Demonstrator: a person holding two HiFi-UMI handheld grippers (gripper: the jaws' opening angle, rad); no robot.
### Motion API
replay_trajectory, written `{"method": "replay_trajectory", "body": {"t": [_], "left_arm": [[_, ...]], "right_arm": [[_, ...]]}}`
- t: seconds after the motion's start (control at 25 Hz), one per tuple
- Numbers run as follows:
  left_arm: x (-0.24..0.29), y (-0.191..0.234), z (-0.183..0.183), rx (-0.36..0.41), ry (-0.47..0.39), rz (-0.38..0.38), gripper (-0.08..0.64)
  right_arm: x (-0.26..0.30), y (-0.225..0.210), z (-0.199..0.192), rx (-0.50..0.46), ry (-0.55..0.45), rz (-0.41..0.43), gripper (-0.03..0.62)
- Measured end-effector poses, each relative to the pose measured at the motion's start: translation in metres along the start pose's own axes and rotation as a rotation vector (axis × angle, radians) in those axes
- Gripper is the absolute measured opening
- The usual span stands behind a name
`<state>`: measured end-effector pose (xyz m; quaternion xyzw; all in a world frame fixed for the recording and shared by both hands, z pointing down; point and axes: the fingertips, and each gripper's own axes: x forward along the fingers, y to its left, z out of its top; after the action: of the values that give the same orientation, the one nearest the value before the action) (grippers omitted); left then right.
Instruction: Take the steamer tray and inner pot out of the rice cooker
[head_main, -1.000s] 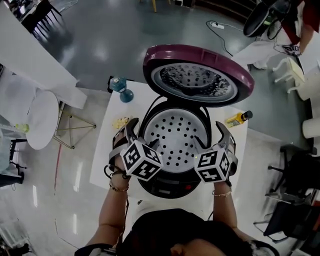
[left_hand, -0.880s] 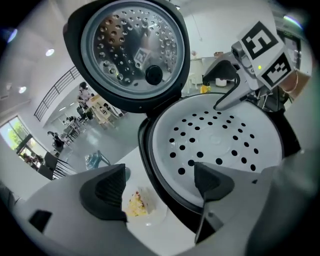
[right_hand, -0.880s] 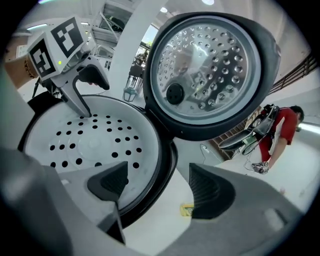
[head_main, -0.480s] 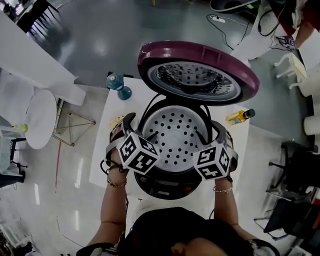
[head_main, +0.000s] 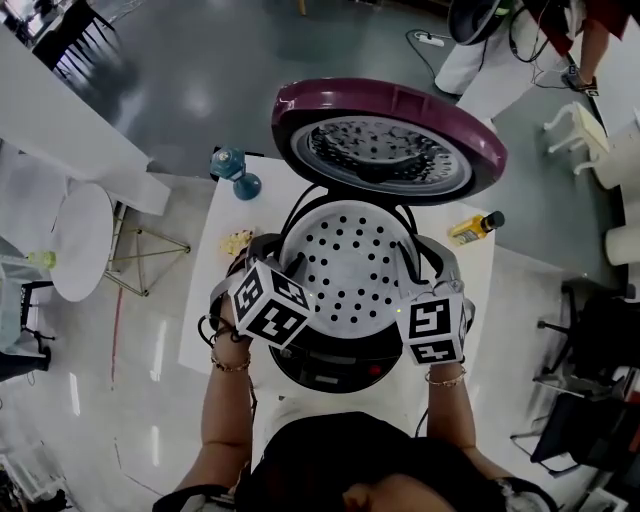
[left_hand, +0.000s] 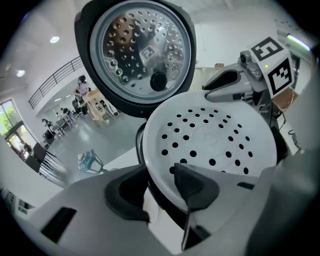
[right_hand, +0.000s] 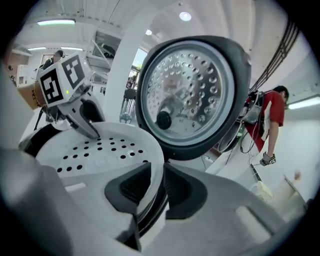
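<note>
The white perforated steamer tray (head_main: 350, 262) sits tilted, raised above the mouth of the dark rice cooker (head_main: 330, 368), whose purple lid (head_main: 390, 130) stands open behind it. My left gripper (head_main: 283, 262) is closing on the tray's left rim, with the rim between its pads (left_hand: 197, 186). My right gripper (head_main: 420, 262) is closing on the right rim, pads pressed on either side of the edge (right_hand: 157, 187). The tray (left_hand: 215, 140) fills the left gripper view, and in the right gripper view it (right_hand: 100, 150) sits low at the left. The inner pot is hidden under the tray.
The cooker stands on a small white table (head_main: 215, 310). A blue bottle (head_main: 235, 170) and a small yellowish item (head_main: 238, 242) lie at its back left, a yellow bottle (head_main: 475, 230) at the right. A round white table (head_main: 80, 235) stands to the left, a person (head_main: 500, 40) behind.
Both grippers have closed onto the tray's rims. The tray has come up out of the cooker, tilting toward the camera, and the right gripper rose with it.
</note>
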<state>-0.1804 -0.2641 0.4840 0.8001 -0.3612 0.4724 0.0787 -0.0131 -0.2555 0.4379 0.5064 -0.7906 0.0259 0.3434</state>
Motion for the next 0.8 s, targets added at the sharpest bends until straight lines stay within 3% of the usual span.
{"method": "replay_trajectory", "body": {"t": [0.24,0.56,0.8], "left_arm": [[-0.028,0.008,0.013,-0.112,-0.109,0.006,0.117],[-0.071,-0.006,0.030,-0.093,-0.189,0.087,0.104],[-0.108,-0.042,0.067,-0.118,-0.327,0.080,0.086]], "right_arm": [[-0.025,-0.003,0.022,0.096,-0.146,-0.028,0.072],[-0.069,-0.013,0.030,0.158,-0.280,-0.062,0.058],[-0.116,-0.040,0.018,0.188,-0.342,-0.121,0.052]]}}
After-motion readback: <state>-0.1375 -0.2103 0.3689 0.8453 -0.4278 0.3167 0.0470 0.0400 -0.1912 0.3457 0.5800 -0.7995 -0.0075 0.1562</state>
